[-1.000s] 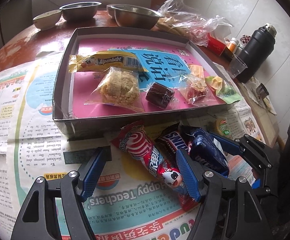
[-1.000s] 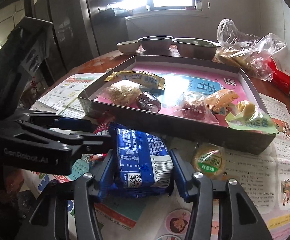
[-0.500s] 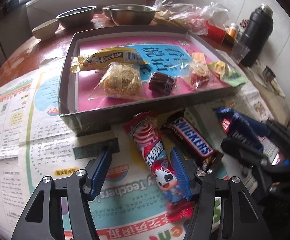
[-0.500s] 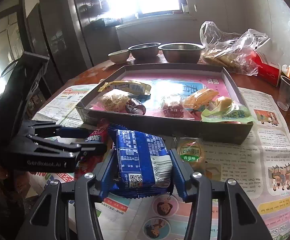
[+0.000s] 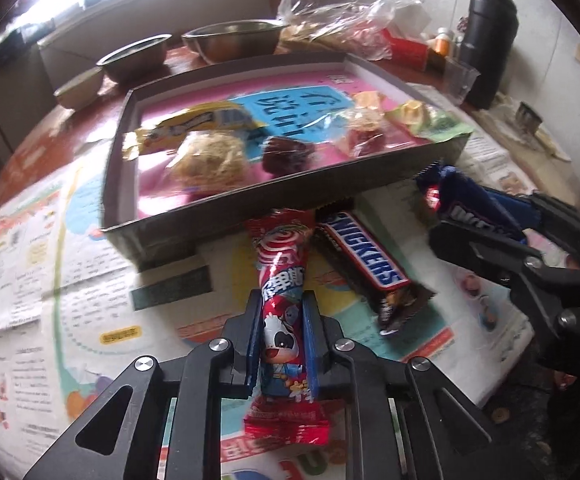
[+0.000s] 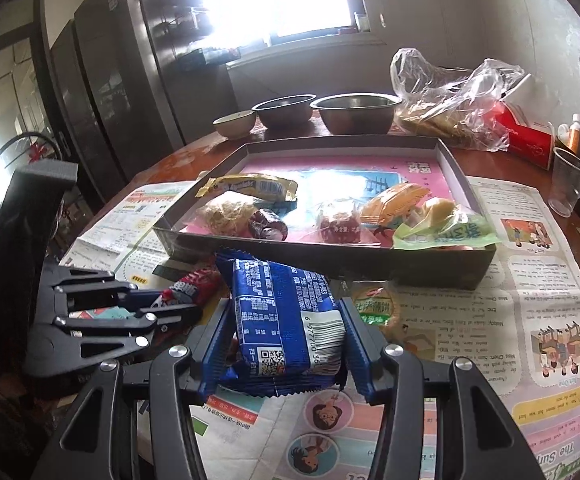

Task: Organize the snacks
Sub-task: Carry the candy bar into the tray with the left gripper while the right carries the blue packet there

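The left tongs [image 5: 281,322] are closing on a red candy stick [image 5: 279,280], with blue pads pressed to both its sides. The stick points away from the camera toward the tray [image 5: 129,168], its far end just short of the tray's near wall, its near end sticking out behind the pads over the newspaper [image 5: 49,280] that covers the tabletop [image 6: 177,160]. Just beside it, to its right, a Snickers bar [image 5: 364,258] lies flat on the newspaper, apart from the tongs.

The right tongs [image 6: 285,336] are clamped on a blue packet [image 6: 285,320], barcode side up, held in front of the tray's near wall. A round green-labelled snack [image 6: 374,308] lies on the newspaper just beyond the right finger.

Inside the tray, on a pink and blue sheet, lie a yellow wrapper [image 5: 193,124], a pale crumbly cake in clear film [image 5: 209,160], a dark piece [image 5: 285,154], a red sweet in film [image 5: 364,142] and a green pack [image 5: 430,118] leaning on the right wall. Behind the tray stand three bowls [image 6: 354,114], a crumpled plastic bag [image 6: 450,96], a clear cup [image 6: 570,184] and a black flask [image 5: 486,36].
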A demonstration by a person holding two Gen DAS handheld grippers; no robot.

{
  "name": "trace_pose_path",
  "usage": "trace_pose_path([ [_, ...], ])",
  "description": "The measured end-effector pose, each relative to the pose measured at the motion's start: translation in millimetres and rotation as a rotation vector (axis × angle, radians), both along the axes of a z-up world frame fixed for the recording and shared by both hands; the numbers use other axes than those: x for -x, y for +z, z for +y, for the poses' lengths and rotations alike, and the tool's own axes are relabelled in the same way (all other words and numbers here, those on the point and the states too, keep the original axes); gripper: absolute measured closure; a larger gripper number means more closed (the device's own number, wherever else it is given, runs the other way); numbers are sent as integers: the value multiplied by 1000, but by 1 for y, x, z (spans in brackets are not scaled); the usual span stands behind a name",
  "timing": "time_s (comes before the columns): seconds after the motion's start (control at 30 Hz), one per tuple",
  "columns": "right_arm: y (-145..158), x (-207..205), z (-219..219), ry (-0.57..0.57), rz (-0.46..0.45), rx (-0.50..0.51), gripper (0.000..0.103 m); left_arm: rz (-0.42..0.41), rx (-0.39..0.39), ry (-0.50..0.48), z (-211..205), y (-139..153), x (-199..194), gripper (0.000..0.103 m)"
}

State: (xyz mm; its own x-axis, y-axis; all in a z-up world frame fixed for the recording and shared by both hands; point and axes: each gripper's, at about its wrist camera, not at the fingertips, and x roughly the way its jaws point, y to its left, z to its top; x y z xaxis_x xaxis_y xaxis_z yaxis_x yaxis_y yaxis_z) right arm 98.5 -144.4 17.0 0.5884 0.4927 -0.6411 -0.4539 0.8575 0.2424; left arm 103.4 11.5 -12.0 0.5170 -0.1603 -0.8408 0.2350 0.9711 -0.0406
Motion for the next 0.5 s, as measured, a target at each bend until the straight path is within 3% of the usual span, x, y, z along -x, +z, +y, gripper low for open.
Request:
trace_pose_path([
  [0.2,3,-1,-3,-10,-5,-15,51,7,63,-10,0,5,2,87],
  [0.5,7,2,-8,-27,-11,-35,51,-53,105,6,10,30,7,87],
])
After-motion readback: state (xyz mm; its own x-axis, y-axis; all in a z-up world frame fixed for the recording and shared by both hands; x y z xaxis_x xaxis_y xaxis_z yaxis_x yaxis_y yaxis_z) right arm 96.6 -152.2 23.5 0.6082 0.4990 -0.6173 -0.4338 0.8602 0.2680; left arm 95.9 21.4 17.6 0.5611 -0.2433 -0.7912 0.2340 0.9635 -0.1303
